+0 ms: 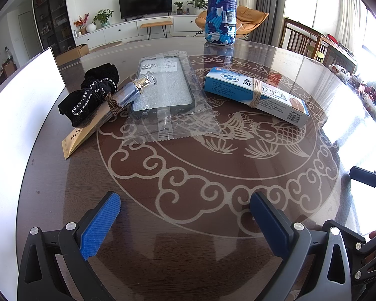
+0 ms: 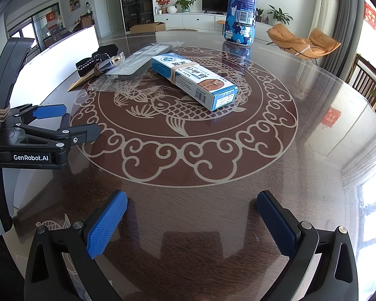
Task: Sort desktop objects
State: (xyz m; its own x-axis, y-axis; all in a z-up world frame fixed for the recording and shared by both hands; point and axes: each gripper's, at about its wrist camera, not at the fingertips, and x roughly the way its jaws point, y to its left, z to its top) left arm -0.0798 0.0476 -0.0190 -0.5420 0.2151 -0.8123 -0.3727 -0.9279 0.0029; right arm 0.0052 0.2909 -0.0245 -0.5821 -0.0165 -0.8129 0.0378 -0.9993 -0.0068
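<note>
On the dark round table (image 1: 188,225) lie a phone case in a clear bag (image 1: 163,87), a blue-and-white box (image 1: 258,97) bound with a rubber band, a small spray bottle (image 1: 135,87) resting on a tan packet (image 1: 82,135), and a black scrunchie (image 1: 92,92). A tall blue camouflage bottle (image 1: 221,7) stands at the far side. My left gripper (image 1: 185,215) is open near the front edge, holding nothing. My right gripper (image 2: 191,215) is open too, and nothing is in it. The box (image 2: 195,80) lies ahead of it, the left gripper (image 2: 62,120) at its left.
A white board (image 1: 22,95) stands along the table's left edge. Wooden chairs (image 1: 305,40) sit at the right, with cluttered items (image 1: 363,92) beyond the right rim. The room behind holds a TV (image 1: 145,5), plants and an orange lounge chair (image 2: 303,42).
</note>
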